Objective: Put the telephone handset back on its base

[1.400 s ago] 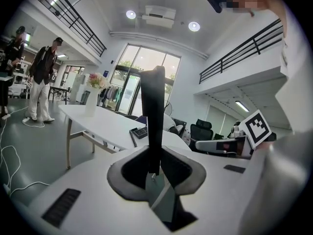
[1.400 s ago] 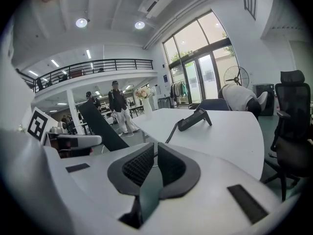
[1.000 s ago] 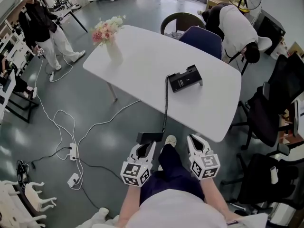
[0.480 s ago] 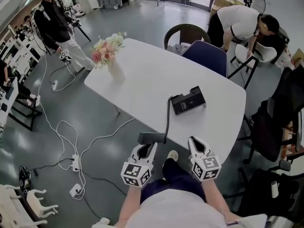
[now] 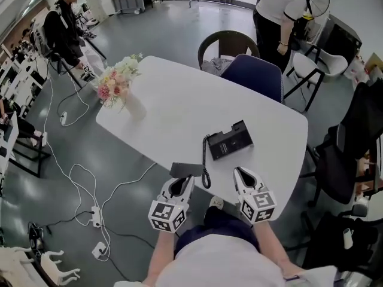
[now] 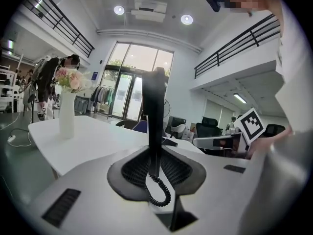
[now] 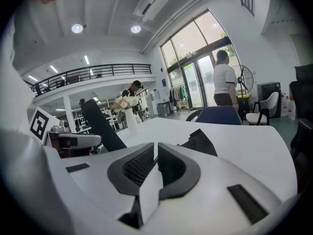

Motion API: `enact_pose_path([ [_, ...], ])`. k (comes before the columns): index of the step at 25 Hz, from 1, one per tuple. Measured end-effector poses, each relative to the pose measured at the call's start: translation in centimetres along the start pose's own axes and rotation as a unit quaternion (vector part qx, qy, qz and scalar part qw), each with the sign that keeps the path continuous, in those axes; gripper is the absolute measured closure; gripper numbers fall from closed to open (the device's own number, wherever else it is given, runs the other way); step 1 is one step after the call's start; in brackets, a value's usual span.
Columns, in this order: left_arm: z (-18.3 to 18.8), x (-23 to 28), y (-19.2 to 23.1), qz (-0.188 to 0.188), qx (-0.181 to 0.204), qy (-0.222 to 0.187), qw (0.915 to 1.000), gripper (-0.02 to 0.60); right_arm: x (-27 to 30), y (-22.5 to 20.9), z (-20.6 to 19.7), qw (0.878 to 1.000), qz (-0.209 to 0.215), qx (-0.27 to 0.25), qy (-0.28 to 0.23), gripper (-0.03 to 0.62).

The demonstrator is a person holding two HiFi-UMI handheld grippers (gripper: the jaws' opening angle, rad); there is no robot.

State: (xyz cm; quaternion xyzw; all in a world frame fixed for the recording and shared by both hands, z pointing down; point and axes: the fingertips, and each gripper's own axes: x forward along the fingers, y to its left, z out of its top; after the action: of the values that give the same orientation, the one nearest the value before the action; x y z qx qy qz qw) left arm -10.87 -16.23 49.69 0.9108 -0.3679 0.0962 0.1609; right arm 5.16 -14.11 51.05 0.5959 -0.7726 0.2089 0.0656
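The black telephone base lies on the white table near its front edge; it also shows as a dark wedge just past my right jaws. The black handset stands upright between my left gripper's jaws, and its coiled cord runs to the base. My left gripper is shut on the handset at the table's front edge, left of the base. My right gripper hovers near the base's front, its jaws closed together with nothing between them.
A white vase of flowers stands at the table's far left. A blue chair and a dark chair are behind the table, black office chairs to the right. A person stands behind, another at left. Cables cross the floor.
Both grippers have come forward to the table's front edge, the handset carried along. The base now lies much nearer. The person behind the table has straightened up.
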Motion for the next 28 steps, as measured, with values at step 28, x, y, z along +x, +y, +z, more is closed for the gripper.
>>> enact_pose_path([
  [28, 0.8, 8.8, 2.0, -0.139, 0.042, 0.079, 0.9862, 0.505, 2.0, -5.4, 0.8, 0.998, -0.047, 0.037, -0.015, 0.548],
])
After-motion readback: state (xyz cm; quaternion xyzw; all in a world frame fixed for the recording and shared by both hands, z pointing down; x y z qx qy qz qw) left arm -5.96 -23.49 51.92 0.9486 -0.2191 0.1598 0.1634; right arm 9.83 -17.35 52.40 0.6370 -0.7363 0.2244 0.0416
